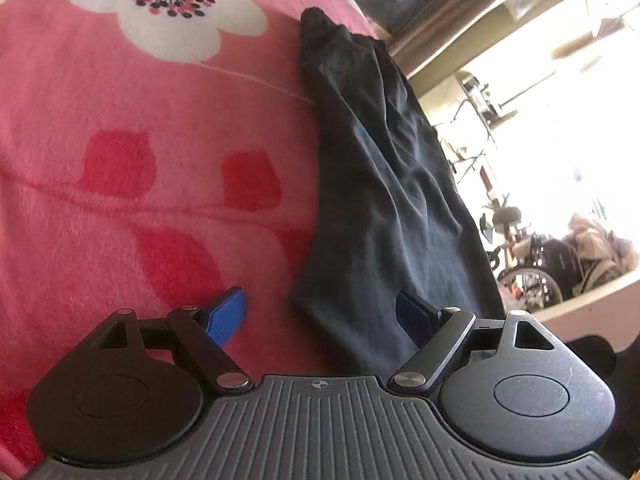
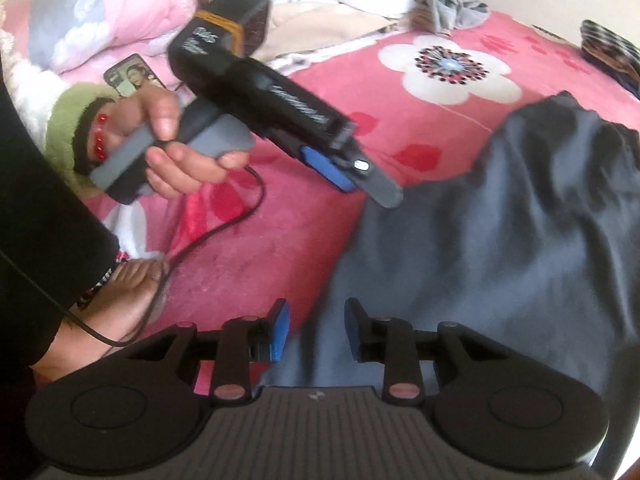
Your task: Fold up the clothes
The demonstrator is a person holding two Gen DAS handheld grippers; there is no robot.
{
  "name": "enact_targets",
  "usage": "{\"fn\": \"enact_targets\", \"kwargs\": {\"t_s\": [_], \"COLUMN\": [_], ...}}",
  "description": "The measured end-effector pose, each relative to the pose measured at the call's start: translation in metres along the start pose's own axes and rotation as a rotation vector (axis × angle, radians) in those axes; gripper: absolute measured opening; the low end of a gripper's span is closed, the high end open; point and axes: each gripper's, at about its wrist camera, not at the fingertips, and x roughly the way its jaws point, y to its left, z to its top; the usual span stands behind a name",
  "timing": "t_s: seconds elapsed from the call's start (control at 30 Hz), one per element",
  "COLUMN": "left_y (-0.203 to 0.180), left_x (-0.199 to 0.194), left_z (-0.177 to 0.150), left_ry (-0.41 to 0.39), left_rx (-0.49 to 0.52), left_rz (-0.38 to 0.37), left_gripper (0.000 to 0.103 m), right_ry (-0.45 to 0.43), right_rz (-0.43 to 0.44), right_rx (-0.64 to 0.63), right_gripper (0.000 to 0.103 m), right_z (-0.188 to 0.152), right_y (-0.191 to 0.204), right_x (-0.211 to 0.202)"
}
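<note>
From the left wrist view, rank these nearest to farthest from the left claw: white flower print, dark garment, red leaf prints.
1. The dark garment, on the right; its near end lies between the fingers of the left claw.
2. The red leaf prints, mid-blanket, left of the garment.
3. The white flower print, far upper left.

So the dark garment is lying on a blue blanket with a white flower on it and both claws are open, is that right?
Not quite. The blanket is pink, not blue, as the left wrist view shows. The rest holds: the dark garment lies on it beside the white flower, and the left claw and right claw are both open.
</note>
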Motion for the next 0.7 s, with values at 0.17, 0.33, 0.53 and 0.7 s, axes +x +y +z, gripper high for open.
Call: {"fn": "enact_targets", "kwargs": {"t_s": [0.17,0.33,0.53,0.7], "left_y": [-0.005,-0.014,-0.023,-0.029], "left_x": [0.002,0.003,0.005,0.007], "left_z": [-0.002,-0.003,-0.007,-0.005], "left_ry": [-0.048,-0.061,-0.052,-0.028], "left_rx": [0.007,0.045,0.127,0.166], "left_rz": [0.029,0.040,0.084,0.091], "left_gripper": [0.078,0.074,0.053,0.017], "right_ry": [-0.006,-0.016,-0.028,-0.039], "right_rz": [0.016,-0.003,-0.020,-0.045], "right_rx": [0.014,0.013,0.012,0.014], "right_gripper": [0.033,0.034,0.034,0.034], "right_z": [0.003,0.004,0.004,0.004], "right_y": [0.004,0.007,0.009,0.010], "right_x": [0.006,0.007,0.005,0.004]}}
